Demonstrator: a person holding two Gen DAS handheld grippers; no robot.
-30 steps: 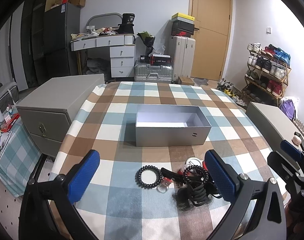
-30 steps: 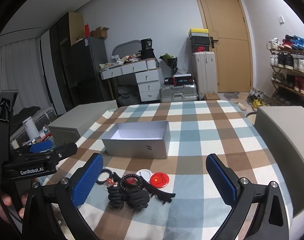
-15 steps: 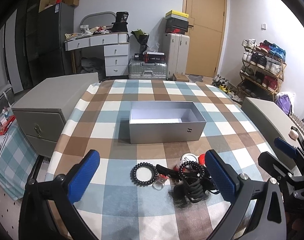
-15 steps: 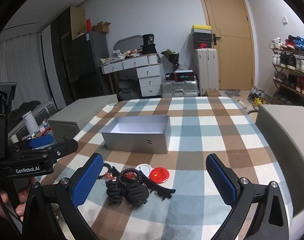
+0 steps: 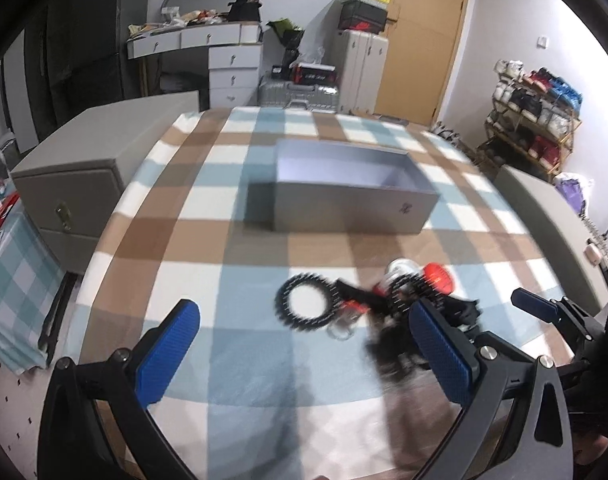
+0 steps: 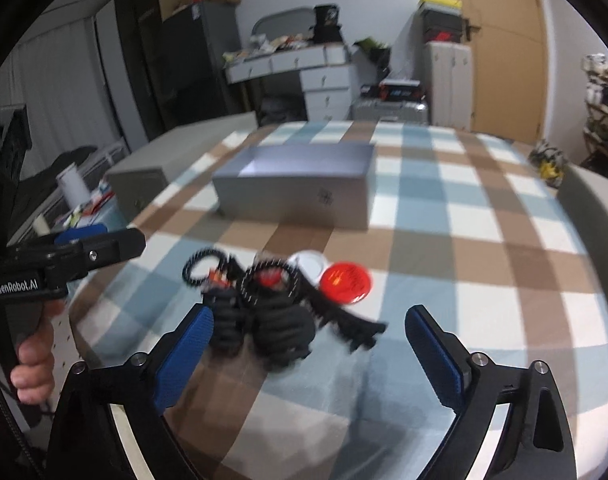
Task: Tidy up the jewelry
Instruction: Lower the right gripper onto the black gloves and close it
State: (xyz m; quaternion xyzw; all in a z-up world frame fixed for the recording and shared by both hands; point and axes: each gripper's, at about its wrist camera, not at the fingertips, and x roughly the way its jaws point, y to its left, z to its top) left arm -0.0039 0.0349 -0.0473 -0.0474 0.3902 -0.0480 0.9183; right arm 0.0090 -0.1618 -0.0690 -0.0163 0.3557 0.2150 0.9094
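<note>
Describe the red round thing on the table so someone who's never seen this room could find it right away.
On the checked tablecloth, look in front of the open grey box at the small heap of dark hair accessories. At the heap's right edge lies the red disc, flat beside a white disc; it is the only large bright red piece.

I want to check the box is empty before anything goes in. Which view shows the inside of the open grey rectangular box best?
The left wrist view: it looks down into the open grey rectangular box, showing bare pale floor. The right wrist view sees the box lower and blurrier, mostly its front wall, only a sliver of the interior.
</note>
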